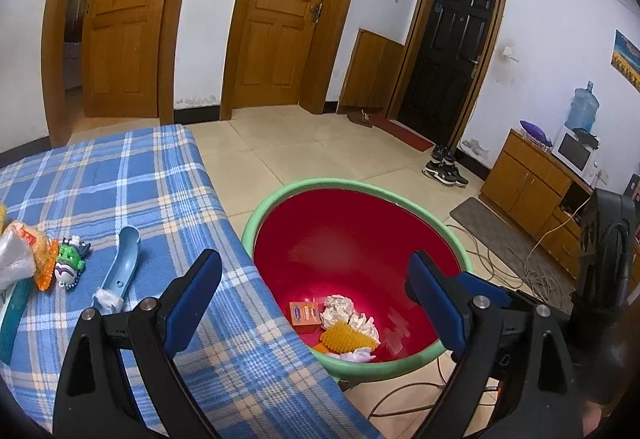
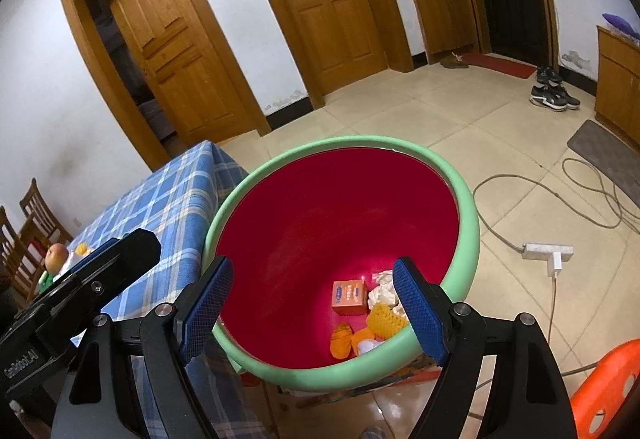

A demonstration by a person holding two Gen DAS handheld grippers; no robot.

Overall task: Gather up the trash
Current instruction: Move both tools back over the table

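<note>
Left tongs (image 1: pixel 314 303): apart, empty, over the counter's (image 1: pixel 120 175) right edge beside the bin (image 1: pixel 320 186).
Left view, target: blue tube (image 1: pixel 122 263) with tissue at its near end, left of the tongs, long axis running away from them.
Right tongs (image 2: pixel 312 313): apart, empty, above the bin's (image 2: pixel 472 223) near rim.
Right view, trash: orange box (image 2: pixel 349 297) and crumpled paper (image 2: pixel 380 293) already inside.
Nearer hand: left, likely.

Even, bright indoor light fills both views, with soft shadows. Fisheye bending curves the doors (image 1: pixel 276 19) and blackens the corners. A pale glare patch sits on the red basin's wall (image 1: pixel 320 251); focus stays fairly sharp.
</note>
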